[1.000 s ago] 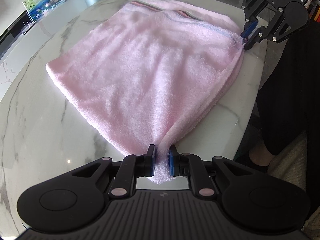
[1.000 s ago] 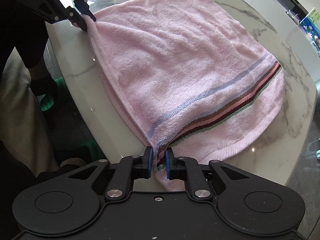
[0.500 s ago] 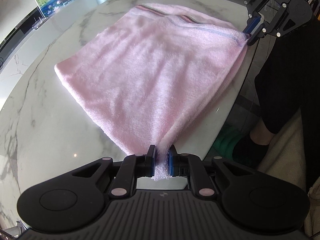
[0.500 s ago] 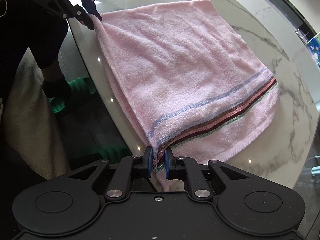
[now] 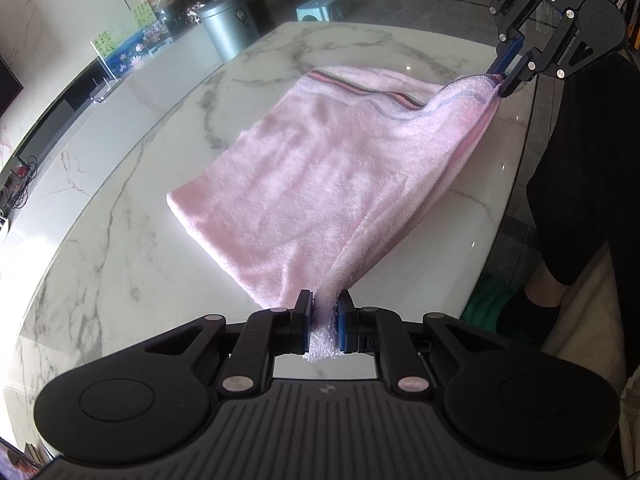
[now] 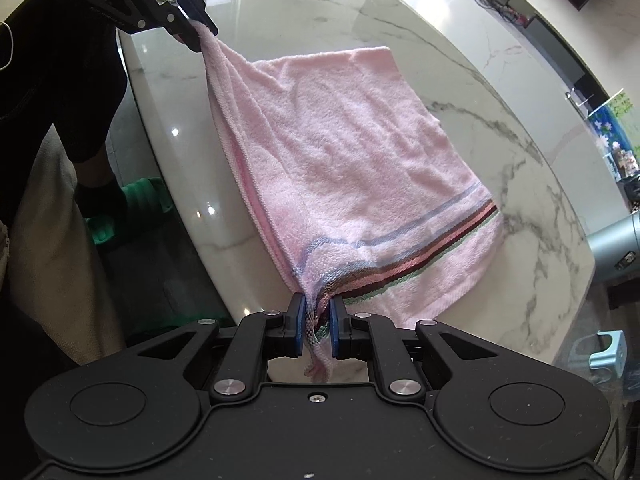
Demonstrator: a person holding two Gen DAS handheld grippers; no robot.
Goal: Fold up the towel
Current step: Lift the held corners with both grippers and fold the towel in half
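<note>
1. Left wrist view: a grey bin (image 5: 228, 26) stands at 11 o'clock, beyond the far edge of the marble table (image 5: 120, 240)
2. The pink towel (image 5: 320, 184) lies across the table's middle, its near edge raised off the marble and its far edge resting flat
3. The left gripper (image 5: 322, 322) at 6 o'clock is pinching the towel's plain corner between its blue pads, fabric bunched in the gap
4. The right gripper (image 5: 510, 70) at 2 o'clock is clamped on the striped corner, held above the table edge
5. Right wrist view: the left gripper (image 6: 198, 30) at 11 o'clock holds its corner up, the cloth hanging in folds below it
6. A green slipper (image 6: 132, 204) sits on the floor at 9 o'clock beside the table
7. The right gripper (image 6: 318, 322) at 6 o'clock grips the corner by the stripes (image 6: 420, 252)
</note>
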